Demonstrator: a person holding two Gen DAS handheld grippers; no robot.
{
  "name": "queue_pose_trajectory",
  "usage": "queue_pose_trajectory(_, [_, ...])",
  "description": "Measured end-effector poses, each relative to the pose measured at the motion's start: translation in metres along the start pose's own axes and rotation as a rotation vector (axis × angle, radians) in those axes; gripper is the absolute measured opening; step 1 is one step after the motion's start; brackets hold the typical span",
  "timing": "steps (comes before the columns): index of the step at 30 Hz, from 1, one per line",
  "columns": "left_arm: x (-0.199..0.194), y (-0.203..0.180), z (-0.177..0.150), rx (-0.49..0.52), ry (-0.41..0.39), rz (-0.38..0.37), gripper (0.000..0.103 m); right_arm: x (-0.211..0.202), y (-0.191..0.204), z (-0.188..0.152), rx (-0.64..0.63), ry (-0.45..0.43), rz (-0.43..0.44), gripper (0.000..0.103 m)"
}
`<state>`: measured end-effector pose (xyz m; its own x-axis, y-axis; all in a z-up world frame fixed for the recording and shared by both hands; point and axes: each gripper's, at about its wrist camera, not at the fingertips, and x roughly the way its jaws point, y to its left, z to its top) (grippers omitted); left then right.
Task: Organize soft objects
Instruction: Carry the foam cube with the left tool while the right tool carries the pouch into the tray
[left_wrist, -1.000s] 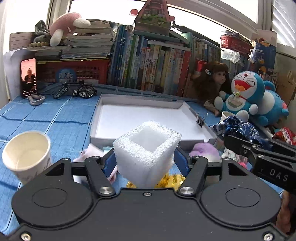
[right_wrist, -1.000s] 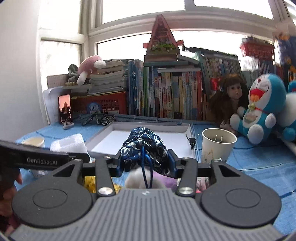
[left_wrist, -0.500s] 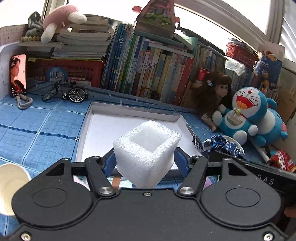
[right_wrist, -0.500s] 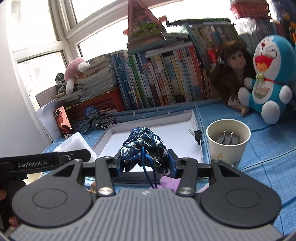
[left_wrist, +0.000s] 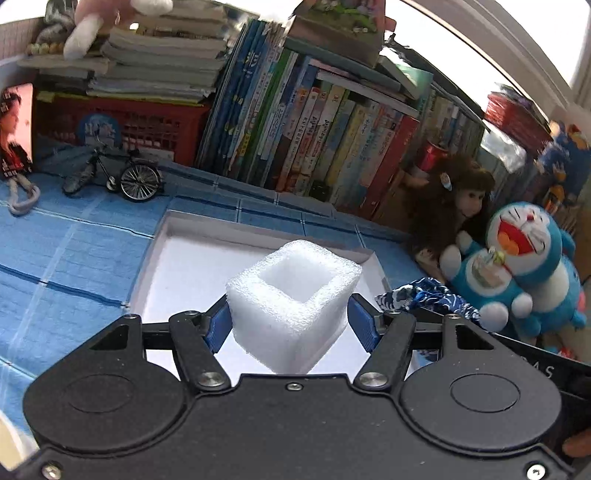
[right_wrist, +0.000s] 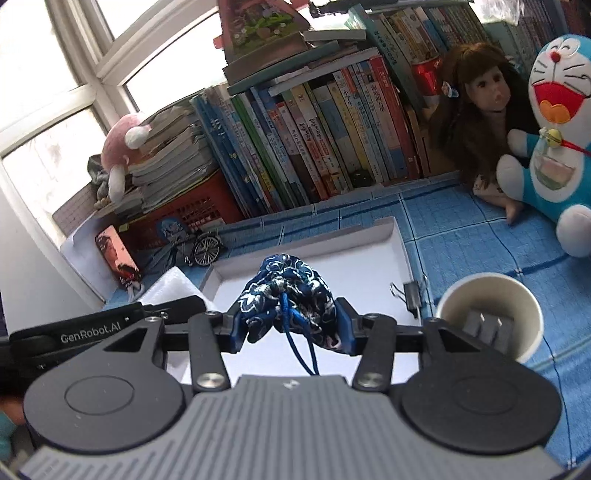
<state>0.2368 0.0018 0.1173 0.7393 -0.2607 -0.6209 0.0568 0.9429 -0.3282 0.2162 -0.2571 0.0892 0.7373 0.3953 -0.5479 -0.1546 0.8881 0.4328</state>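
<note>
Left gripper (left_wrist: 291, 325): clamped on foam cube (left_wrist: 293, 295), held above white tray (left_wrist: 177, 236). Right gripper (right_wrist: 290, 328): jaws opening, blue pouch (right_wrist: 286, 295) between them, pads seemingly touching it, above same tray. Cup (right_wrist: 491, 317): on tabletop (right_wrist: 480, 243), right of tray.

Left gripper (left_wrist: 291, 325) clamped, right gripper (right_wrist: 290, 328) opening

Ahead of you a blue checked cloth (left_wrist: 74, 258) covers the table. Behind it a row of upright books (right_wrist: 314, 147) leans against a white-framed window (right_wrist: 74, 74) that pours in bright daylight, and a plain white wall (right_wrist: 22, 266) stands at your left.
</note>
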Motion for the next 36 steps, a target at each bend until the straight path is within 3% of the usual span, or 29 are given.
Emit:
queue_pose_trajectory(6, [0.047, 0.007, 0.006, -0.047, 0.056, 0.05, 0.064, 0.033, -0.007, 0.019, 0.096, 0.07, -0.037, 0.053])
queue_pose_trajectory(11, [0.08, 0.023, -0.003, -0.131, 0.115, 0.058, 0.064, 0.059, -0.01, 0.023, 0.136, 0.129, -0.072, 0.053])
queue_pose_trajectory(14, [0.092, 0.027, -0.008, -0.131, 0.149, 0.069, 0.064, 0.073, -0.01, 0.024, 0.153, 0.164, -0.103, 0.054])
queue_pose_trajectory(23, [0.109, 0.029, -0.02, -0.108, 0.192, 0.073, 0.064, 0.1, -0.015, 0.016, 0.144, 0.218, -0.172, 0.055])
queue_pose_trajectory(36, [0.114, 0.033, -0.026, -0.127, 0.209, 0.039, 0.063, 0.116, -0.019, 0.008, 0.164, 0.244, -0.178, 0.057])
